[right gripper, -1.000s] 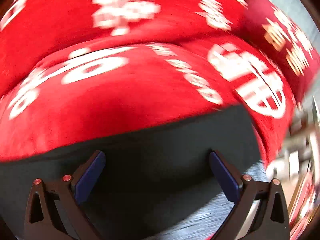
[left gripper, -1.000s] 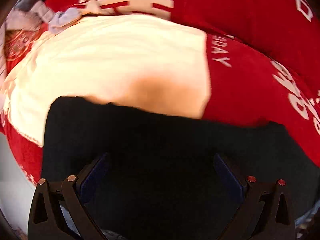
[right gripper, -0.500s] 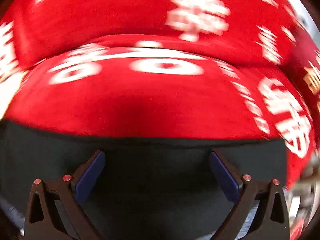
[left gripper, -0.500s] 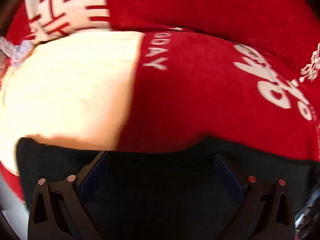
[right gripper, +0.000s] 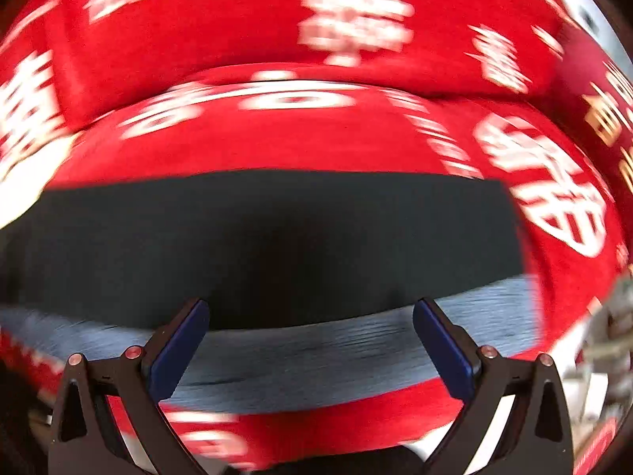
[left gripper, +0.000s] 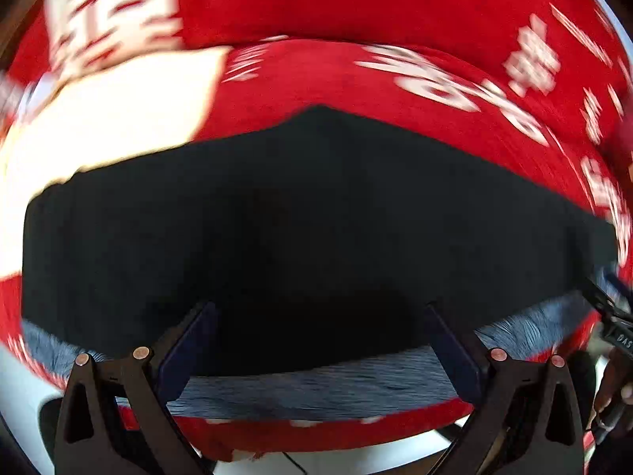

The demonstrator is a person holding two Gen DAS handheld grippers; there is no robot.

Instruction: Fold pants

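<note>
The black pants lie flat as a wide band on a red cushion printed with white characters. A grey fuzzy strip runs along their near edge. My left gripper stands open over that near edge, blue pads wide apart, nothing pinched. In the right wrist view the same black pants and grey strip fill the middle. My right gripper is open above the strip, holding nothing. Both views are motion-blurred.
A large white patch marks the cushion at the left. The red backrest rises behind the seat. A dark tool part and a hand show at the right edge of the left view. Pale floor lies below the cushion's front.
Both cameras have pulled back from the pants, so the grey strip and the cushion's front edge have come into view. Both grippers stayed open throughout.
</note>
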